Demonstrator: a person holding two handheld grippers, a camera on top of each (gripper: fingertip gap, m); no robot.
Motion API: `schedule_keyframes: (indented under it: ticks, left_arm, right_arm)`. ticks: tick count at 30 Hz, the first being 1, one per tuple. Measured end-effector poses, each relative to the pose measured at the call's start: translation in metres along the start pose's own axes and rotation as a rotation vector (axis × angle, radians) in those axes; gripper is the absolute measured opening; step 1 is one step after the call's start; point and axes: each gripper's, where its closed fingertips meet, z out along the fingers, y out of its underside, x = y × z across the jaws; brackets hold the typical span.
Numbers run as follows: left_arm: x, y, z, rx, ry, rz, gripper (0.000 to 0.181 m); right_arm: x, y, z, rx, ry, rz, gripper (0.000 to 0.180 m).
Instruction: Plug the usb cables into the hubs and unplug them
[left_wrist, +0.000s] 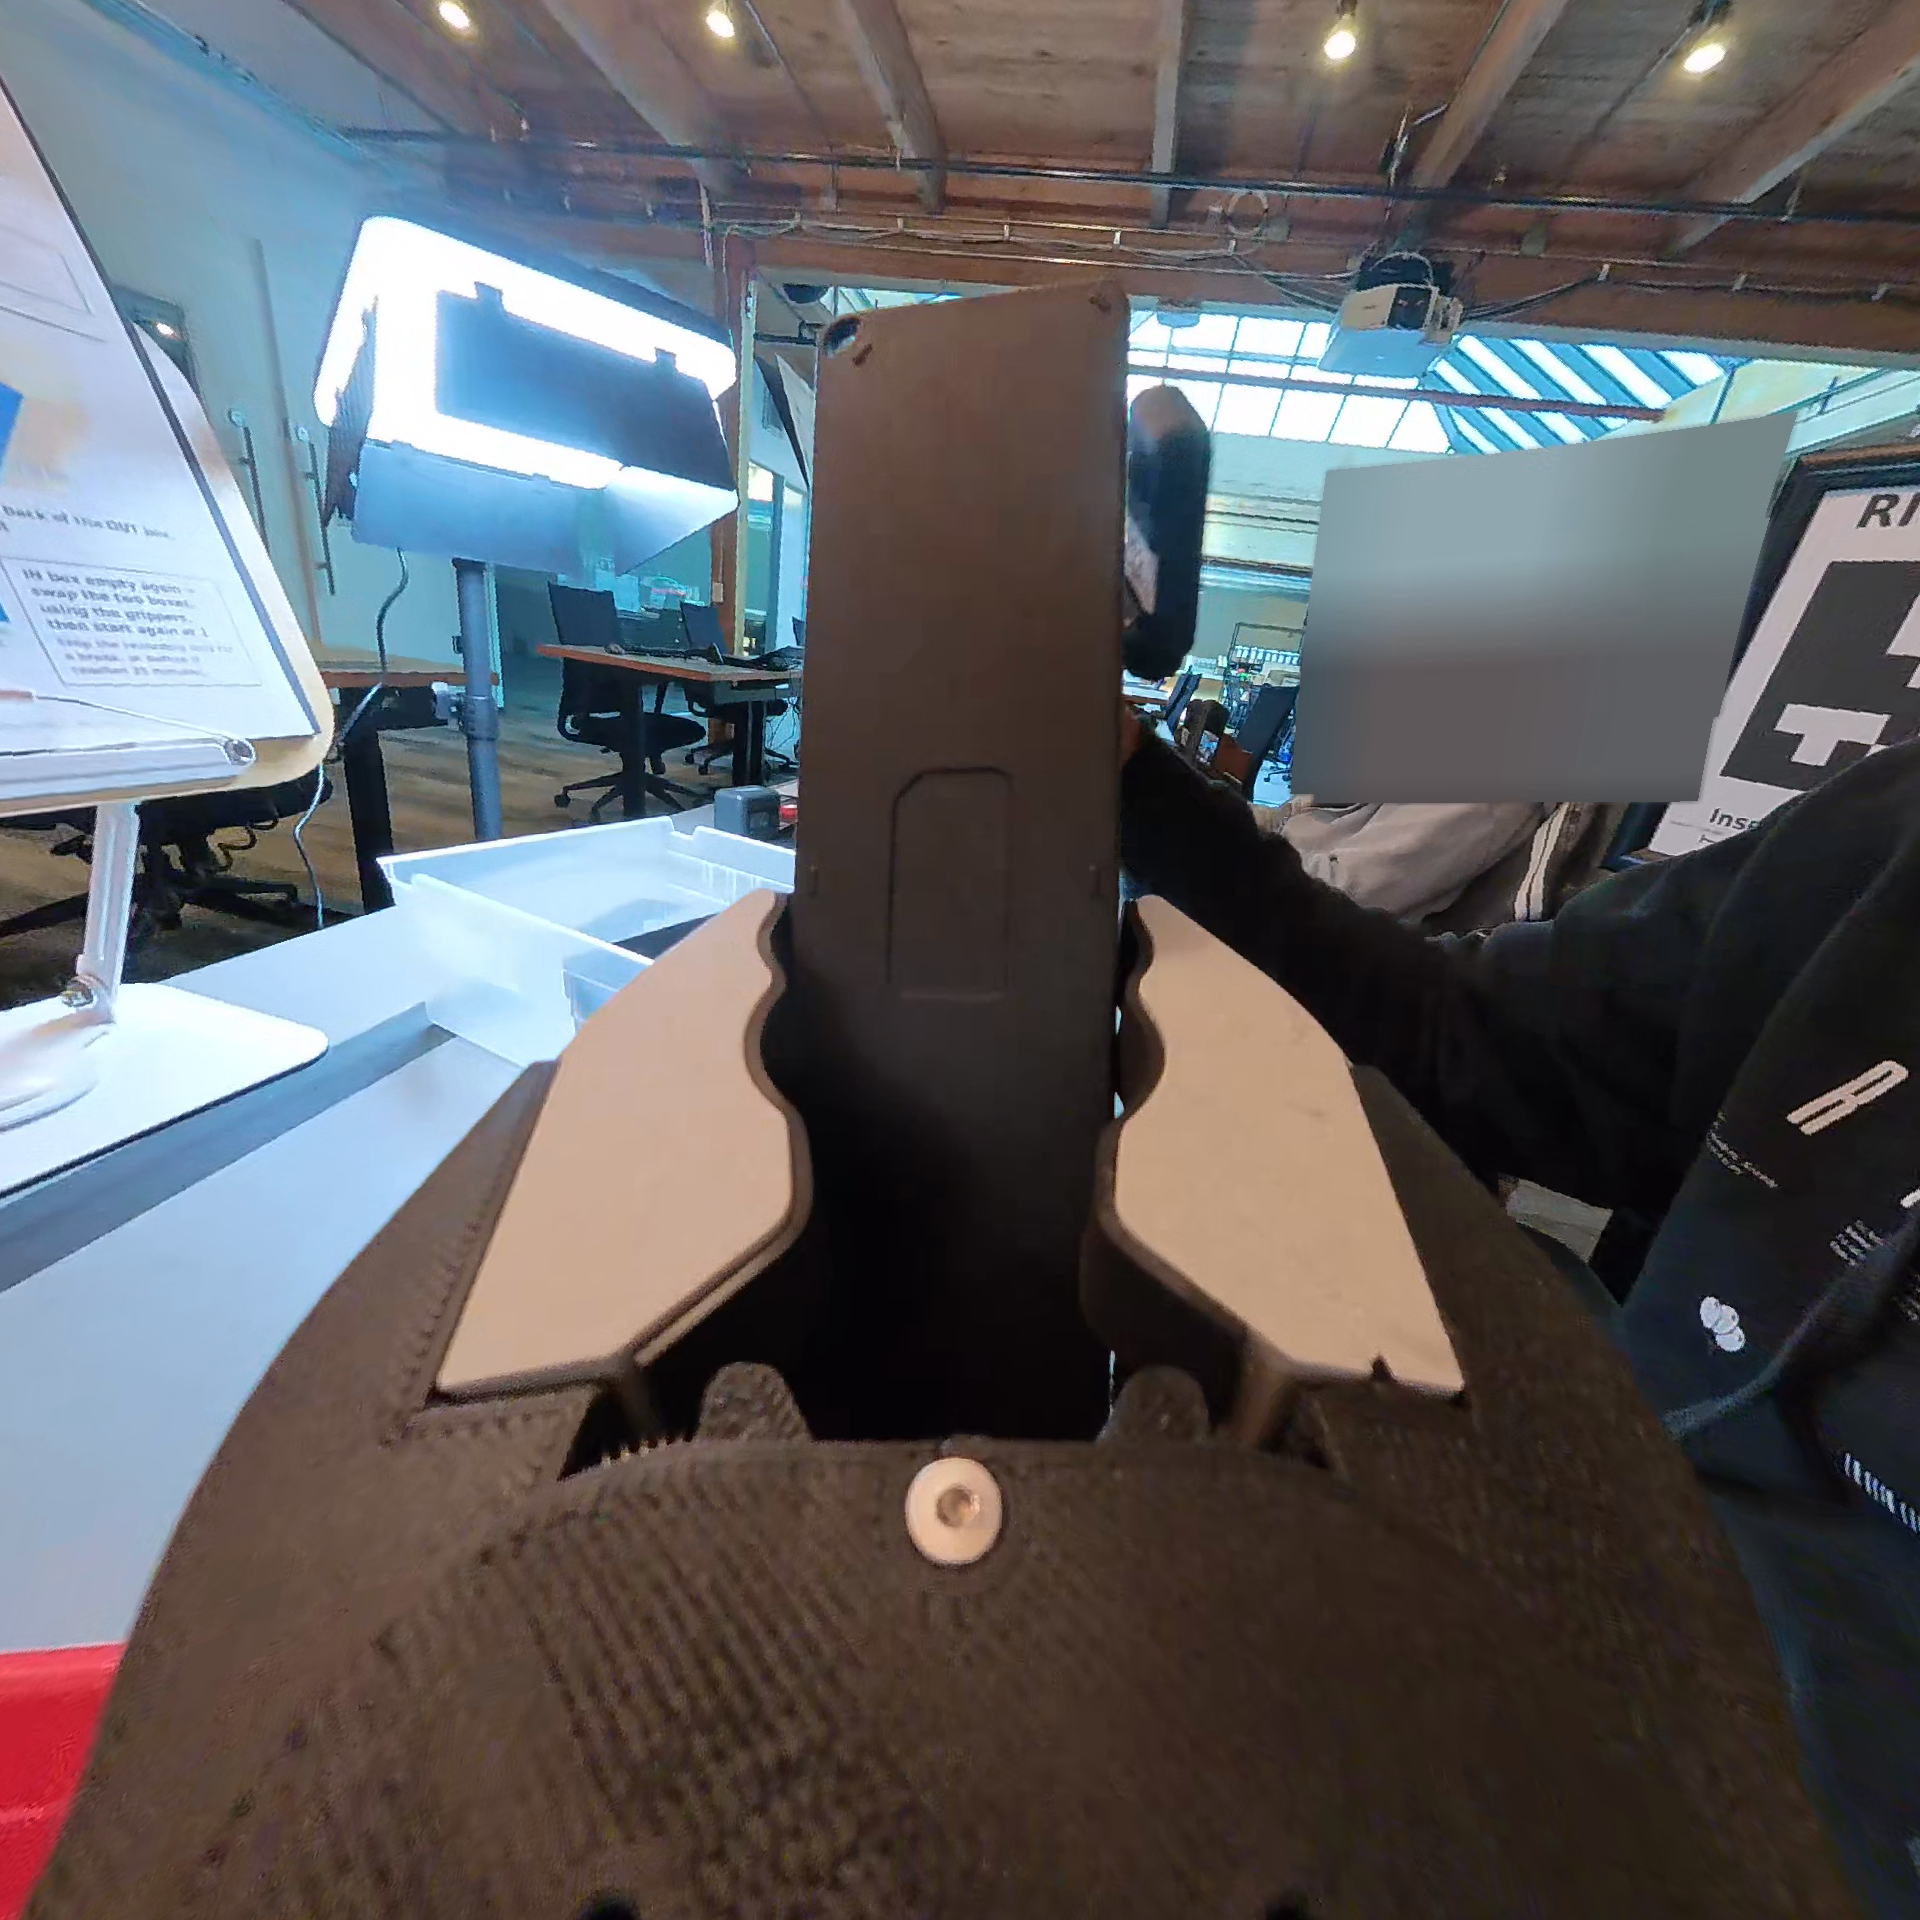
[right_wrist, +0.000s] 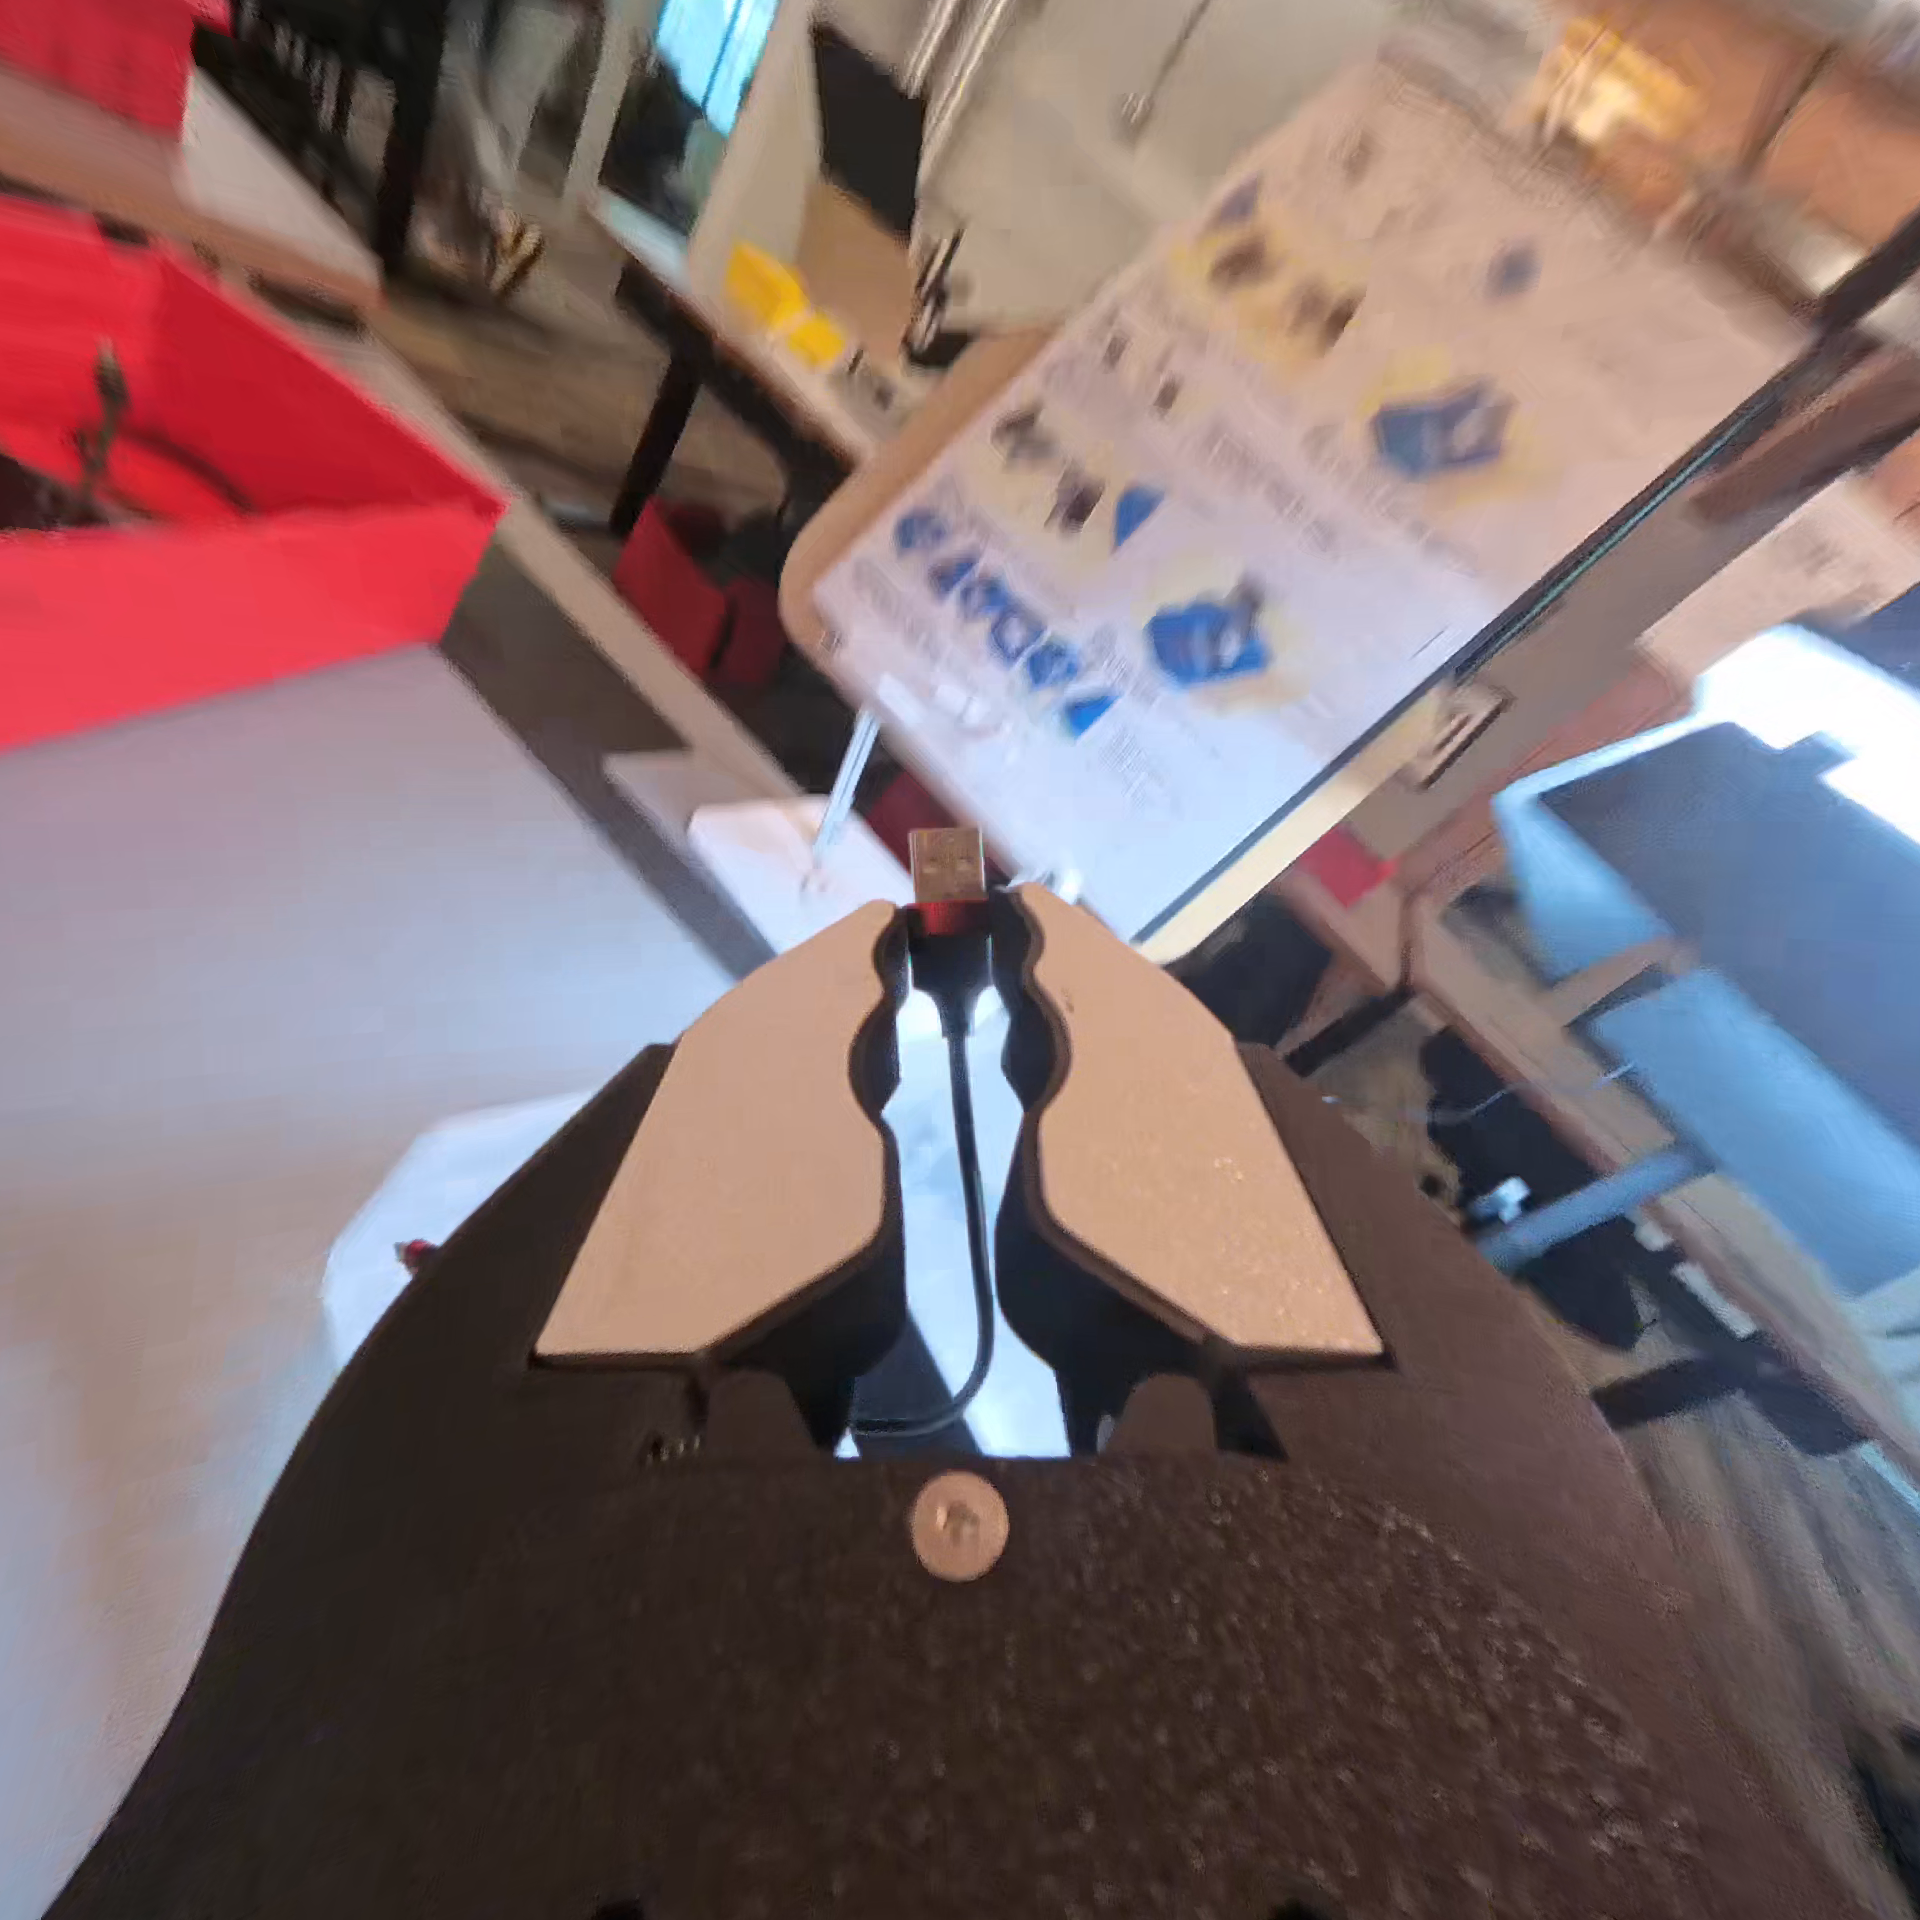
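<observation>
A: USB plug (right_wrist: 947, 868) status: clamped at its red collar between the fingertips of the right gripper (right_wrist: 951, 920), metal end pointing forward along the fingers, black cable (right_wrist: 971, 1164) trailing back between them.

B: Hub location?

A: Left gripper (left_wrist: 951, 935) grips the black hub (left_wrist: 961, 644) by its lower end; long axis upright, running away from the camera.

B: Port position?

A: Not visible. The right wrist view is blurred. Plug axis must line up with a port; which hub face carries one cannot be determined.
</observation>
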Motion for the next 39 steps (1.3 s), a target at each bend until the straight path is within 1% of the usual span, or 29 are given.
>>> schedule_keyframes:
  ticks: [1, 3, 5, 6, 7, 8, 9, 11, 12, 14, 16, 18, 19, 21, 22, 23, 24, 26, 29, 31, 33, 37, 39]
  left_arm:
    - [-0.001, 0.001, 0.000, 0.002, 0.001, -0.006, 0.059]
    - [-0.004, 0.002, 0.000, 0.006, -0.005, -0.019, 0.059]
    - [-0.008, 0.005, 0.000, 0.017, -0.008, -0.044, 0.060]
    - [-0.010, 0.006, -0.001, 0.026, -0.006, -0.061, 0.060]
    - [-0.011, 0.006, -0.001, 0.035, -0.002, -0.082, 0.060]
    - [-0.012, 0.007, -0.002, 0.044, 0.001, -0.100, 0.060]
    - [-0.013, 0.007, -0.002, 0.049, 0.004, -0.114, 0.060]
    - [-0.014, 0.008, -0.002, 0.053, 0.008, -0.127, 0.059]
    - [-0.014, 0.009, -0.002, 0.054, 0.010, -0.129, 0.059]
    - [-0.013, 0.009, 0.000, 0.060, 0.018, -0.130, 0.059]
    - [-0.010, 0.009, 0.002, 0.069, 0.027, -0.128, 0.060]
    - [-0.008, 0.010, 0.004, 0.078, 0.031, -0.126, 0.059]
    - [-0.007, 0.010, 0.005, 0.084, 0.034, -0.123, 0.059]
    - [-0.004, 0.011, 0.007, 0.092, 0.039, -0.113, 0.059]
    - [-0.003, 0.011, 0.008, 0.094, 0.038, -0.109, 0.059]
    - [-0.002, 0.013, 0.009, 0.091, 0.039, -0.103, 0.059]
    - [-0.002, 0.014, 0.009, 0.080, 0.036, -0.092, 0.059]
    - [-0.001, 0.020, 0.010, 0.032, 0.035, -0.050, 0.059]
    - [0.005, 0.043, 0.014, -0.142, 0.060, 0.048, 0.058]
    - [0.014, 0.055, 0.017, -0.199, 0.114, 0.061, 0.058]
    - [0.020, 0.061, 0.020, -0.228, 0.125, 0.106, 0.058]
    - [0.019, 0.067, 0.018, -0.284, 0.087, 0.263, 0.060]
    - [0.019, 0.068, 0.019, -0.296, 0.074, 0.281, 0.064]
  right_arm:
    - [-0.006, 0.020, 0.007, -0.079, -0.033, -0.004, 0.016]
    - [-0.007, 0.061, 0.017, -0.230, -0.007, -0.092, 0.016]
    - [-0.015, 0.102, 0.023, -0.413, -0.047, -0.118, 0.016]
    - [-0.013, 0.113, 0.025, -0.456, -0.030, -0.112, 0.020]
    - [-0.012, 0.115, 0.026, -0.454, -0.017, -0.108, 0.030]
    - [-0.012, 0.111, 0.027, -0.433, -0.020, -0.093, 0.040]
    - [-0.012, 0.102, 0.028, -0.401, -0.019, -0.071, 0.045]
    - [-0.018, 0.075, 0.025, -0.302, -0.051, -0.029, 0.047]
    - [-0.029, 0.059, 0.023, -0.241, -0.109, 0.007, 0.047]
    - [-0.065, 0.023, 0.018, -0.111, -0.295, 0.119, 0.044]
    - [-0.115, -0.011, 0.009, -0.017, -0.537, 0.219, 0.042]
    - [-0.172, -0.035, 0.001, 0.021, -0.766, 0.277, 0.042]
    - [-0.200, -0.043, -0.001, 0.026, -0.853, 0.286, 0.045]
    - [-0.249, -0.050, -0.001, 0.005, -0.947, 0.274, 0.047]
    - [-0.267, -0.051, 0.002, -0.009, -0.959, 0.253, 0.046]
    - [-0.277, -0.053, 0.003, 0.004, -0.959, 0.233, 0.036]
    - [-0.283, -0.055, 0.002, 0.024, -0.966, 0.211, 0.007]
    - [-0.279, -0.053, 0.000, 0.027, -0.971, 0.166, 0.005]
    - [-0.256, -0.049, -0.010, 0.053, -0.942, 0.027, 0.003]
    - [-0.246, -0.046, -0.018, 0.079, -0.918, -0.098, 0.003]
    - [-0.245, -0.044, -0.024, 0.094, -0.913, -0.168, 0.003]
    - [-0.249, -0.048, -0.026, 0.186, -0.914, -0.190, 0.002]
    - [-0.248, -0.050, -0.026, 0.225, -0.905, -0.197, 0.000]
